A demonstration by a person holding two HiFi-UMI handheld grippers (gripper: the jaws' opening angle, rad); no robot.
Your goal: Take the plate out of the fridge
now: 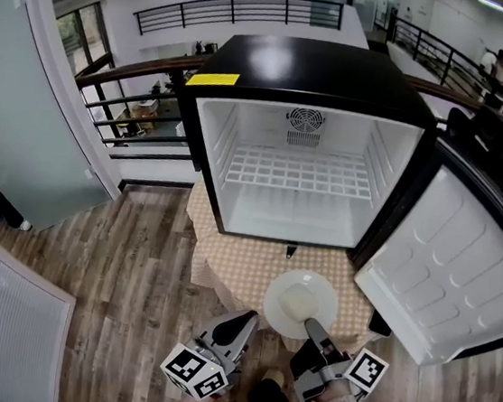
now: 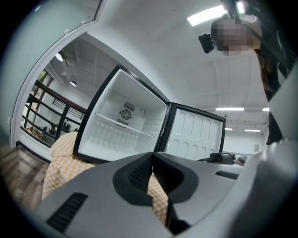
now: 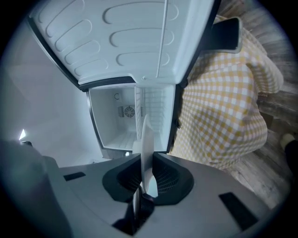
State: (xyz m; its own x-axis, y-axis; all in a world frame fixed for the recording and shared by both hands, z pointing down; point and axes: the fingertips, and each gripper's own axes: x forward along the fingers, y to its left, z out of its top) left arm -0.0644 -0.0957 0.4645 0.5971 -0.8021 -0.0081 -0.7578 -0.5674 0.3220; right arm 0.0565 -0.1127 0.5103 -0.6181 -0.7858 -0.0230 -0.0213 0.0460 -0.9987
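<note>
Gripped the white plate (image 1: pixel 301 304) by its near rim with the right gripper (image 1: pixel 313 327), jaws pressed onto it from both sides. Showed the plate edge-on between the pads (image 3: pixel 164 174) in the right gripper view, rim sunk deep into the jaws. Held the plate outside the fridge (image 1: pixel 312 76), just in front of its open mouth and over the front part of the yellow checked tablecloth (image 1: pixel 225 270). Could not tell whether resting on the cloth or lifted clear of it.

Carried nothing in the left gripper (image 1: pixel 248 319): jaws brought together, tips touching, only a thin slit left lower down with checked cloth showing through. Hovered just left of the plate, apart from it, pointing toward the fridge.

Stood on the cloth-covered table, black outside and white inside, with a wire shelf (image 1: pixel 299 171) across the middle and a round fan grille (image 1: pixel 305 120) on the back wall. Had the door (image 1: pixel 448 265) swung wide open to the right, its moulded white lining facing up. Bore a yellow sticker (image 1: pixel 213 79) on the top front edge. Lay over a wooden floor (image 1: pixel 126 262).
</note>
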